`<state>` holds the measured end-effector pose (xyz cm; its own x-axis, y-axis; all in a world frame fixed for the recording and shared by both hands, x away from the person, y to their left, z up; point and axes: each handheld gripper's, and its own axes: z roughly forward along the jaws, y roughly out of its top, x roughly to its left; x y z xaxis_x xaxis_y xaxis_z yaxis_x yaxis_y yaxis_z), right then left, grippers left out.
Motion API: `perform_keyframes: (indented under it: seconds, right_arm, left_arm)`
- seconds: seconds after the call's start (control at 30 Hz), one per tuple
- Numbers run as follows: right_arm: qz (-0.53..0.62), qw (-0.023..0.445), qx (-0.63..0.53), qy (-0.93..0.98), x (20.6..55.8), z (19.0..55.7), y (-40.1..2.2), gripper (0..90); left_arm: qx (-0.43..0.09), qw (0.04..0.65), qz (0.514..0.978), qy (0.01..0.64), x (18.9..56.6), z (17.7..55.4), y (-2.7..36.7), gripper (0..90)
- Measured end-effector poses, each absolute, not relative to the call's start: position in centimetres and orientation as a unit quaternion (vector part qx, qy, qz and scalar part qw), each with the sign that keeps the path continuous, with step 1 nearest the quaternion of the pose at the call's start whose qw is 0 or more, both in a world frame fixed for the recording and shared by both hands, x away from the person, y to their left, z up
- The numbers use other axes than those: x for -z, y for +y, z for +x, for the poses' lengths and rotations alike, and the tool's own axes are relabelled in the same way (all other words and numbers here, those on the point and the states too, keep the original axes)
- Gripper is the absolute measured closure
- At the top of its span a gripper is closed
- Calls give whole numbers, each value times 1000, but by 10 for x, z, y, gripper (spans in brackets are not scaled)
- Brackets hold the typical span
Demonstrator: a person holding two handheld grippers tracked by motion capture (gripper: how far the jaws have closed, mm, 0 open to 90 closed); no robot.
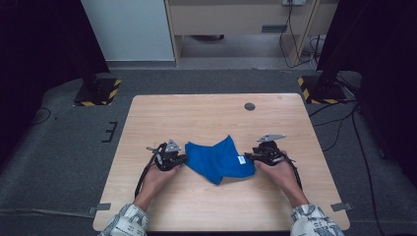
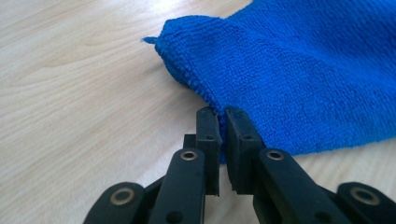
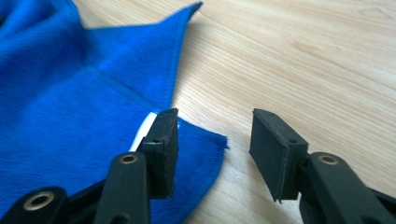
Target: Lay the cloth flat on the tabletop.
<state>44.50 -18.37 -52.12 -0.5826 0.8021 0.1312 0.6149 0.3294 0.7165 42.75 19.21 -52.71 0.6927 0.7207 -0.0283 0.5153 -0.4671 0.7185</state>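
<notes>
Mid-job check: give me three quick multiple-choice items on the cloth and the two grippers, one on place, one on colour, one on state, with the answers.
1. Where does the cloth lie?
A. between the two grippers
B. at the table's far edge
C. on the floor

2. What colour is the cloth?
A. red
B. blue
C. white

3. How does the left gripper stand?
A. wide open above the cloth
B. open beside the cloth
C. shut on the cloth's edge

Answers:
1. A: the high view shows it on the table with the left gripper at one end and the right gripper at the other.
2. B: blue in all views.
3. C: the left gripper view shows its jaws pinching the hem.
</notes>
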Motion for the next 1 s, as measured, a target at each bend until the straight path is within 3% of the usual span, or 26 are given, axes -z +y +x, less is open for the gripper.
perform_keyframes:
  seconds: [0.17, 0.27, 0.4, 0.87, 1.0]
  right_arm:
    - [437, 116, -369, 812, 528, 441, -182, 556]
    - [434, 121, -365, 815, 528, 440, -180, 658]
    - [427, 120, -368, 818, 529, 438, -181, 887]
    - [412, 124, -409, 805, 505, 417, -192, 897]
    - [409, 123, -412, 805, 506, 416, -191, 896]
  left_arm:
    - [-143, 366, 844, 365, 528, 429, 192, 836]
    - [-143, 367, 843, 366, 528, 429, 193, 818]
    - [-141, 369, 843, 365, 528, 429, 194, 807]
    - [-132, 364, 852, 353, 524, 416, 201, 808]
    - [-131, 367, 849, 357, 523, 415, 203, 686]
